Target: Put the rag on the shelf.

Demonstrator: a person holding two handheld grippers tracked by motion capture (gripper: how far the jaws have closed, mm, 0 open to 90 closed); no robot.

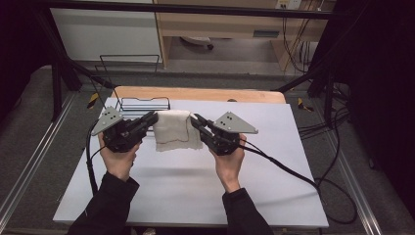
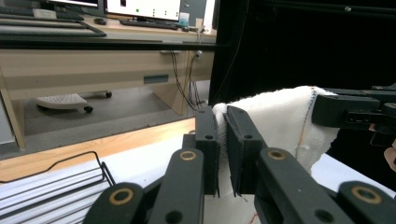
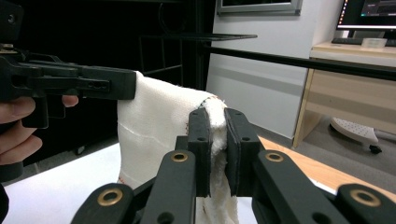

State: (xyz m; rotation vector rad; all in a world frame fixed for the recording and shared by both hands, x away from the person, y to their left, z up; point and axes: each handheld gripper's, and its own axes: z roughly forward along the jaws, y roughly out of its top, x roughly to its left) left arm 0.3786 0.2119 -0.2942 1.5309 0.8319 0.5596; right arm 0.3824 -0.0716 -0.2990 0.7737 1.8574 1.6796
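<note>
Pinching fingers are what we see on both sides, above the white table (image 1: 195, 191), where the white cloth (image 1: 172, 130) hangs between our left gripper (image 1: 150, 118) and right gripper (image 1: 197, 121), each clamped on an upper corner.

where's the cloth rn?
High view: the white cloth hangs mid-table, pinched between the left gripper and right gripper, just right of the wire rack.

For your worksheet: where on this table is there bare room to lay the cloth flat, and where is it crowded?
Bare: the white table top between the forearms, and its right part. Crowded: the far left, where the wire rack stands beside the cloth held by the left tongs and right tongs.
</note>
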